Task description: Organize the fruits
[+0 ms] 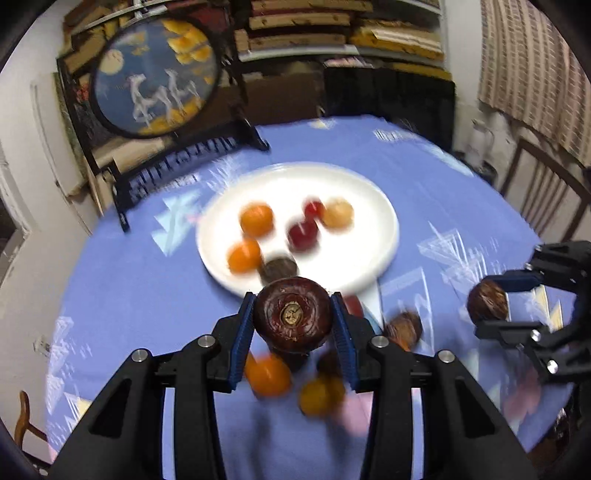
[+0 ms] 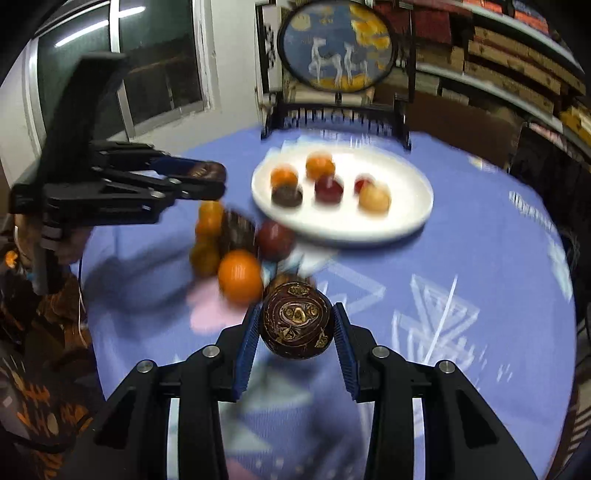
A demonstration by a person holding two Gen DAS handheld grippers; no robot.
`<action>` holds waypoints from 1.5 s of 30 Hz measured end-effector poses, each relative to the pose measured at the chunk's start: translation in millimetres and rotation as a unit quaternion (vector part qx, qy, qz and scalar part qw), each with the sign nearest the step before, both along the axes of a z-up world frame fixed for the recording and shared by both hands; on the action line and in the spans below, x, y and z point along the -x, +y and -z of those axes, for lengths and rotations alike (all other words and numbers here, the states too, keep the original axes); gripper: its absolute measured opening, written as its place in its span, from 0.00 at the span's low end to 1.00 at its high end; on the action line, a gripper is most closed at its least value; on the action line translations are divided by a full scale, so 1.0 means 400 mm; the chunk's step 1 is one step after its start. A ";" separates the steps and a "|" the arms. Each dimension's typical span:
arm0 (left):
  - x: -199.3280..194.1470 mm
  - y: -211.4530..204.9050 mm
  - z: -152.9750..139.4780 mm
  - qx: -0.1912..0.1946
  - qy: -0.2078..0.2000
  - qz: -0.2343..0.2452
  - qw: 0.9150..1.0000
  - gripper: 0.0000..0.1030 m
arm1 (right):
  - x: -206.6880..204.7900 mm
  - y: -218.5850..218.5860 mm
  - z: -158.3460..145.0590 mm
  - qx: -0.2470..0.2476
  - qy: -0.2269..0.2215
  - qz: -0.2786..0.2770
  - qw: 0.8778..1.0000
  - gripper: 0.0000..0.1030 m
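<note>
My left gripper is shut on a dark brown flat fruit, held above the near rim of the white plate. My right gripper is shut on a dark brown round fruit with gold markings, above the blue tablecloth. The plate holds two oranges, two red fruits, a pale yellow fruit and a dark brown one. Loose oranges, a red fruit and brown fruits lie on the cloth near the plate. Each gripper shows in the other's view: the right one, the left one.
A round framed picture of white deer on a black stand stands behind the plate. The round table has a blue patterned cloth. Shelves with boxes are behind, a wooden chair at the right.
</note>
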State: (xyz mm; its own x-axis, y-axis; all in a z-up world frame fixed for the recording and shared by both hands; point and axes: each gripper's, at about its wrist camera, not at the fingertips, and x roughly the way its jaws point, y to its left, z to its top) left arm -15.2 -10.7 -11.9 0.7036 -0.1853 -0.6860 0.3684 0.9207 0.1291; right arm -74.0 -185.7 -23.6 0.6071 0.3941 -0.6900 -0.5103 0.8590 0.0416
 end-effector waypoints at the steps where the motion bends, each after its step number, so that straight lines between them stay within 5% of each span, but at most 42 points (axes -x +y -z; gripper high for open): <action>1: -0.018 0.000 -0.019 0.003 -0.009 -0.005 1.000 0.38 | -0.020 0.002 -0.030 -0.006 -0.014 0.002 1.000 0.39; 7: -0.137 -0.019 -0.109 0.022 -0.057 -0.030 0.998 0.38 | -0.128 -0.018 -0.168 -0.054 -0.077 0.031 0.995 0.39; 13: -0.226 -0.034 -0.105 0.028 -0.071 -0.041 0.996 0.38 | -0.247 -0.034 -0.211 -0.082 -0.096 0.058 0.990 0.39; 24: -0.357 -0.029 -0.011 0.048 -0.038 -0.073 0.995 0.38 | -0.390 0.028 -0.122 -0.104 -0.068 0.053 0.991 0.39; 30: -0.384 -0.037 0.055 0.026 -0.016 -0.073 0.997 0.38 | -0.410 0.029 -0.066 -0.128 -0.055 0.056 0.989 0.39; 45: -0.378 -0.048 0.078 0.000 -0.028 -0.071 0.997 0.39 | -0.424 0.022 -0.034 -0.118 -0.049 0.077 0.989 0.39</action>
State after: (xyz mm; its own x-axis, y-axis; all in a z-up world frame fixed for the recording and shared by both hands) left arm 136.2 -30.0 -43.3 0.7604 -0.0822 -0.6442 0.2273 0.9629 0.1454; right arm 95.5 -177.1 -10.0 0.7315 0.4351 -0.5250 -0.3857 0.8990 0.2076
